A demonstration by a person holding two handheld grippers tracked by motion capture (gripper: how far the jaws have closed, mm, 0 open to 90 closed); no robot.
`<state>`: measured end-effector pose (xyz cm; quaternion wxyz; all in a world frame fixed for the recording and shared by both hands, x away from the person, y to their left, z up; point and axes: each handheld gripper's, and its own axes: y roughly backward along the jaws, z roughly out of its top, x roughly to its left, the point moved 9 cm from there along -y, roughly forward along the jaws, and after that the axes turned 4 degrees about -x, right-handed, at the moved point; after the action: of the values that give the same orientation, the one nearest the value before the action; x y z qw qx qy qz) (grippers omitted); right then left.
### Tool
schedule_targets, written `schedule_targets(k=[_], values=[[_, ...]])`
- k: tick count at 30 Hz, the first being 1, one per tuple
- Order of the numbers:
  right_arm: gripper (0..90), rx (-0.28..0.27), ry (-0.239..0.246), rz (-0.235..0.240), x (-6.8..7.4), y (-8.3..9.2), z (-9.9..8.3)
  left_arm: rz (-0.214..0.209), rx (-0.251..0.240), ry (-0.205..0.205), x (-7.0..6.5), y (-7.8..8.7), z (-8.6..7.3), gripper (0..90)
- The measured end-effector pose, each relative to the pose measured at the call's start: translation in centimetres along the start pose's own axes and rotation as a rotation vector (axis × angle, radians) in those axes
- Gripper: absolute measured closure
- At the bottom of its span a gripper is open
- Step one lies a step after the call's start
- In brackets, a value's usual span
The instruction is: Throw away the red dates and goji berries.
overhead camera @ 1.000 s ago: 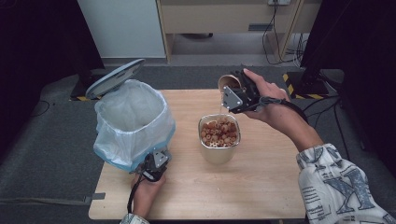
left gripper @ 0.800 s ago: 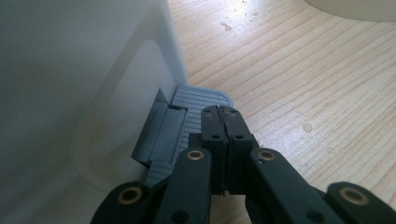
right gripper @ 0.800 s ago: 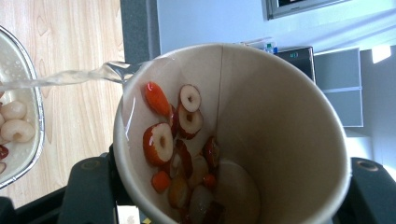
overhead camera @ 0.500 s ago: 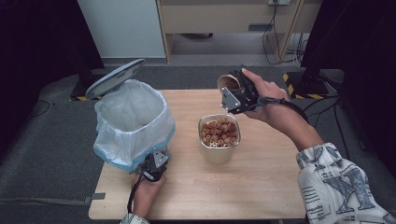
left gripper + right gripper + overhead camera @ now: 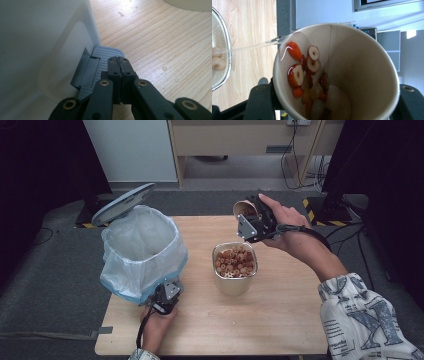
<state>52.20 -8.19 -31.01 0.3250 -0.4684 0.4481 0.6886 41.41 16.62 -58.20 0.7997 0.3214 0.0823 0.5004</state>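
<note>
In the left gripper view we see our left gripper [image 5: 119, 61] with its two black jaws pressed flat together, nothing between them, their tips resting on the grey ribbed pedal [image 5: 105, 56] at the foot of the white bin [image 5: 37, 37]. The pedal lies on the wooden table [image 5: 162, 37], which is dotted with a few drops of liquid.

From above, the left gripper [image 5: 167, 296] sits low at the bin's base near the table's front edge, held by our left hand [image 5: 156, 325]. The bin [image 5: 142, 252] stands on the left part of the table [image 5: 280, 320]; it is lined with a pale blue bag [image 5: 120, 282] folded over the rim, and its grey lid [image 5: 122, 202] stands open, tilted up behind it.

Our right gripper [image 5: 252, 222] is clamped on a paper cup [image 5: 245, 210], held tipped on its side above the far middle of the table by our right hand [image 5: 285, 225]. In the right gripper view the jaws stand on either side of the cup [image 5: 362, 62], against its wall. Inside lie red sliced fruit pieces [image 5: 298, 72] and some pale ones, wet and piled toward the lower side. A thin stream of clear liquid [image 5: 249, 47] runs off the cup's rim toward a metal container [image 5: 219, 62] at the view's left edge.

In the high view that container [image 5: 235, 282] stands near the table's centre, just beside the bin and below the cup, heaped with pale and brownish pieces [image 5: 235, 261].
</note>
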Motion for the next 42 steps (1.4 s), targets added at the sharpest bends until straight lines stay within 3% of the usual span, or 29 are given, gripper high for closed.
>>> schedule_targets(k=[11,14,24,42], values=[[34.9,0.016,0.044,-0.008,-0.7,0.2,0.0,0.0,0.0,0.001,0.0,0.0,0.0,88.1],[35.0,0.04,0.109,-0.021,-0.9,0.3,0.0,0.0,0.0,0.0,0.0,0.0,0.0,88.1],[35.1,0.074,0.196,-0.022,-0.7,0.4,-0.3,0.0,-0.001,0.002,0.0,0.0,0.0,88.1],[35.2,0.073,0.205,-0.045,-1.5,0.6,-0.3,0.0,-0.001,0.002,0.0,0.0,0.0,88.1]])
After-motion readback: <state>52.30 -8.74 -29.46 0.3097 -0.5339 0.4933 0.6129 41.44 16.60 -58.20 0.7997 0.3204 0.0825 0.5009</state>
